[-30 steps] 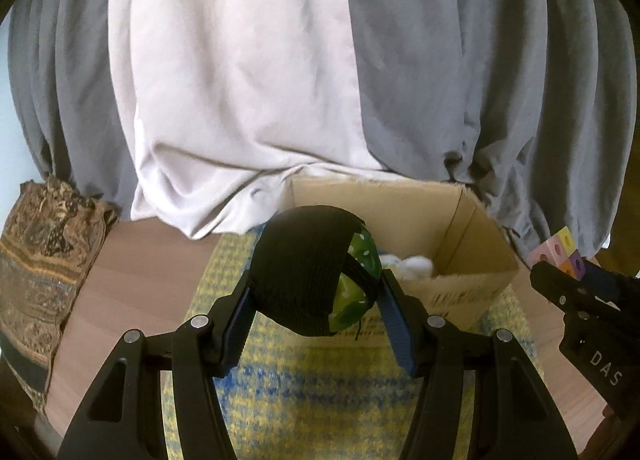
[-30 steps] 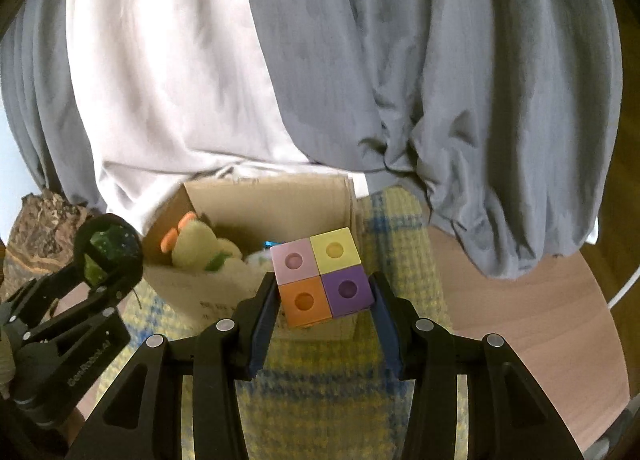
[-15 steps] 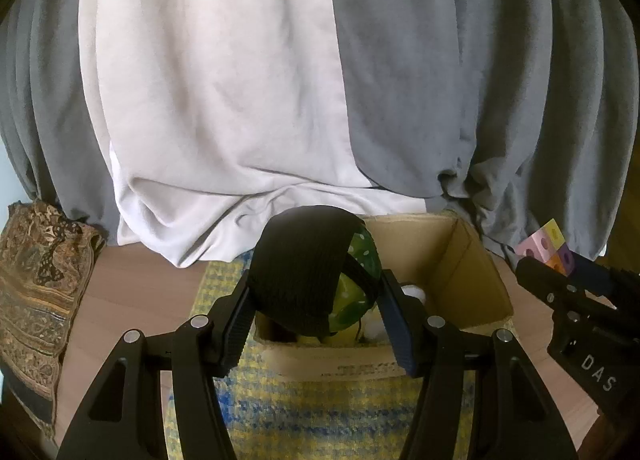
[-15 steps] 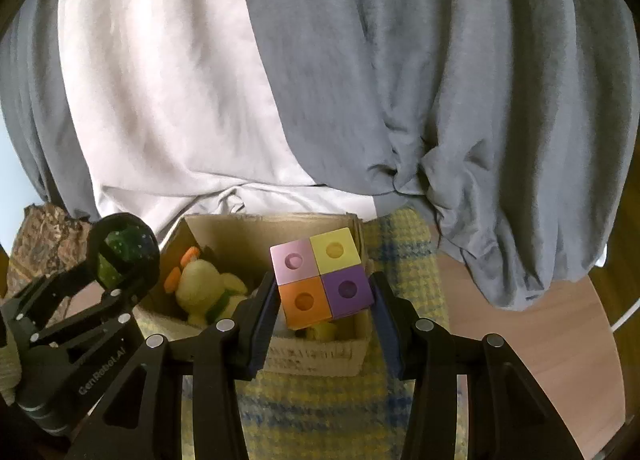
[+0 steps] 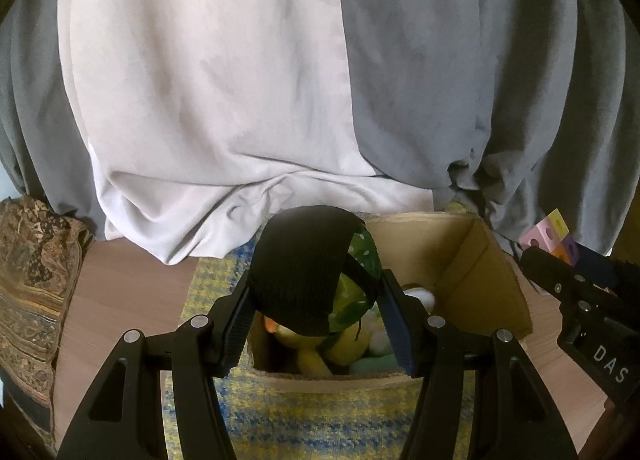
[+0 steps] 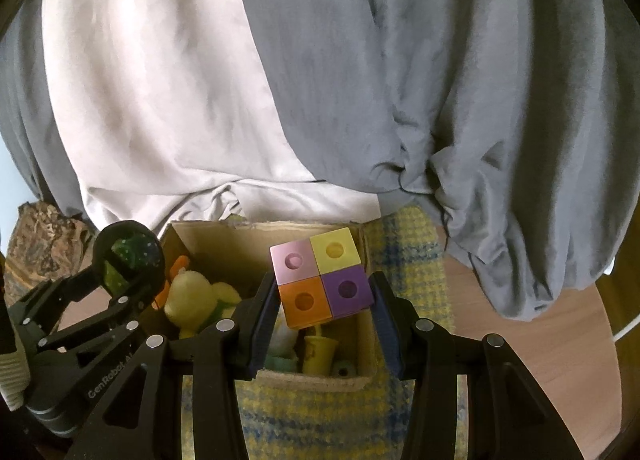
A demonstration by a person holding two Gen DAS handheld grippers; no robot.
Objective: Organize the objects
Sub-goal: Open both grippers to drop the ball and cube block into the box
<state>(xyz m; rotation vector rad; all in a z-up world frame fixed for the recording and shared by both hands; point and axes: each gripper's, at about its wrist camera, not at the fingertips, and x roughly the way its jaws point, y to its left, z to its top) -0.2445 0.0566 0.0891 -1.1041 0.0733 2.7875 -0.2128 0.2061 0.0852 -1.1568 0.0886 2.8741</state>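
Note:
My left gripper (image 5: 316, 300) is shut on a black and green ball-shaped toy (image 5: 308, 272) and holds it above the left part of an open cardboard box (image 5: 480, 260). My right gripper (image 6: 326, 296) is shut on a four-coloured cube (image 6: 322, 276) with pink, yellow, orange and purple faces, above the same box (image 6: 224, 236). The box holds a yellow plush duck (image 6: 192, 296) and several small toys. The left gripper and its toy (image 6: 130, 260) show at the left of the right wrist view. The cube (image 5: 550, 234) shows at the right of the left wrist view.
The box stands on a yellow and blue checked mat (image 5: 320, 420) on a wooden table (image 5: 120, 292). White and grey curtains (image 5: 240, 80) hang right behind the box. A patterned brown cloth (image 5: 28, 280) lies at the left table edge.
Both grippers have moved forward with their loads. They now hang over the open box, and more of its inside shows.

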